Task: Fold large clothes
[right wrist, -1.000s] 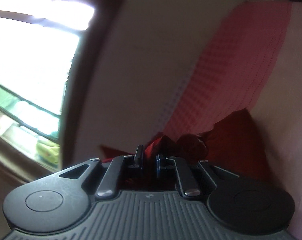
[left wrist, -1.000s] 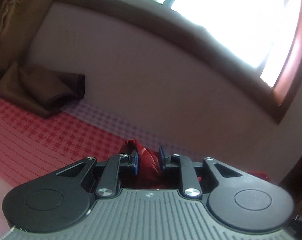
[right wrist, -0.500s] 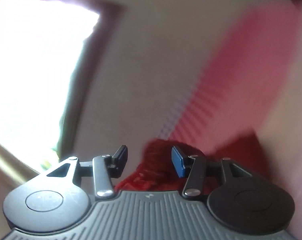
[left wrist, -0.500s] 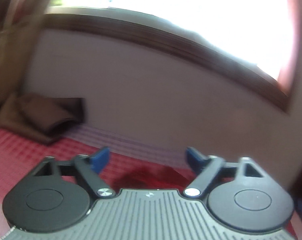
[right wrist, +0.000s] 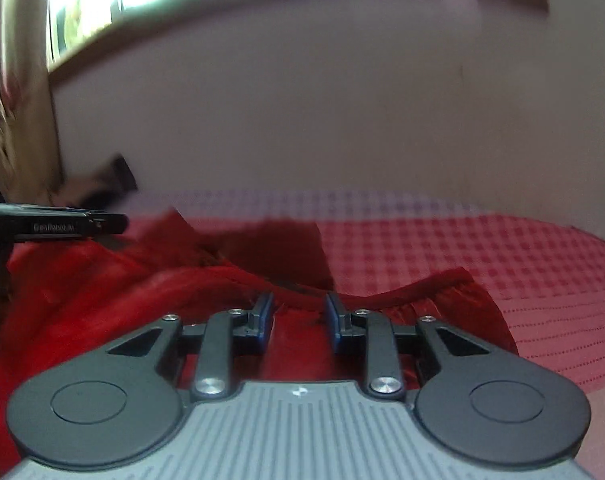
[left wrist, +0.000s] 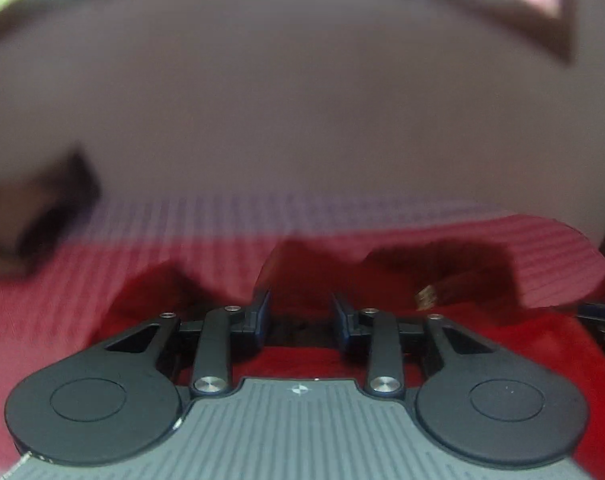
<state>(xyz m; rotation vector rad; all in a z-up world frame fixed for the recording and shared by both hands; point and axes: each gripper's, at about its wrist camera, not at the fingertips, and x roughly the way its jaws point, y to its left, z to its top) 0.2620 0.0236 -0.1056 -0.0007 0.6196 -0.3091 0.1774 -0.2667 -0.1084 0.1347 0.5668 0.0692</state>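
Across the red checked bedspread point(right wrist: 482, 248), below a pale wall point(right wrist: 342, 100), the red garment point(right wrist: 102, 300) lies crumpled just ahead of both tools. It looks light, limp and a little slick, so the thicker hem point(right wrist: 418, 284) seems the surest hold. Both the left gripper point(left wrist: 300, 312) and the right gripper point(right wrist: 299, 314) have just been closing, yet their fingers stand partly apart over cloth without pinching it. Blur hides the garment's outline, and a dark bundle point(left wrist: 42, 208) stays unreadable.
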